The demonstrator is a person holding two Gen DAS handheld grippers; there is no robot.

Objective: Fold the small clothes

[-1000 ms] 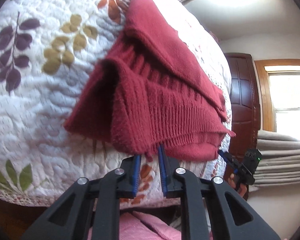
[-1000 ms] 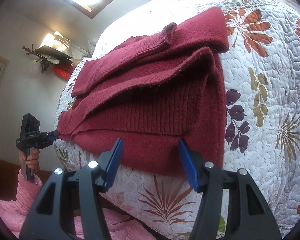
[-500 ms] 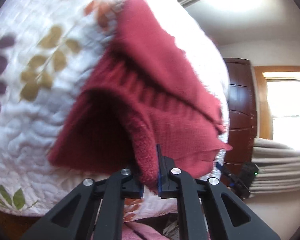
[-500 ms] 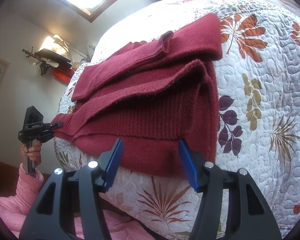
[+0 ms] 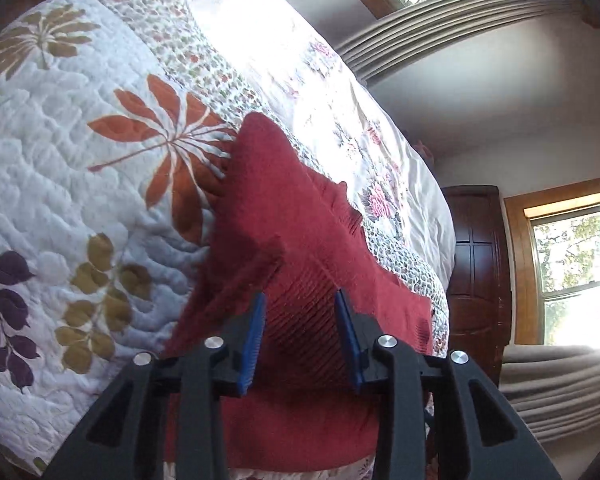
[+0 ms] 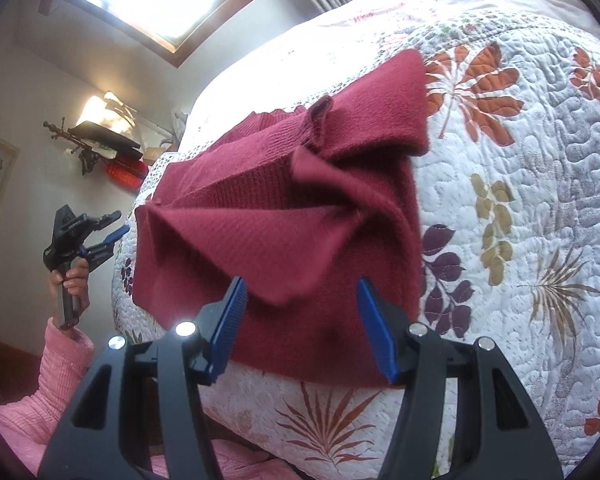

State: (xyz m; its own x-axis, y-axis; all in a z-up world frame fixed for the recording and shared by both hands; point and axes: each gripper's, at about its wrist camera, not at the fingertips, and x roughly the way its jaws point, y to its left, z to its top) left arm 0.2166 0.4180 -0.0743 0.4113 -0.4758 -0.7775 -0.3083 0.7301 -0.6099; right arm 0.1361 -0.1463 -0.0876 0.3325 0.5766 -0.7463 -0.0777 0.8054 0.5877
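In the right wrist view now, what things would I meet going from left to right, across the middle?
Hand holding the left claw → red knitted garment → purple leaf print → olive leaf print on the quilt.

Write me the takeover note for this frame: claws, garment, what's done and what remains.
Left claw: open, holding nothing, at the near edge of the red knit sweater.
Right claw: open, empty, at the sweater's near hem.
The sweater lies on the floral quilt, partly folded; a loose flap lies crooked on top, with layers bunched and uneven.
Done: rough folds are in.
Left: straighten the flap, square the edges, finish the fold.
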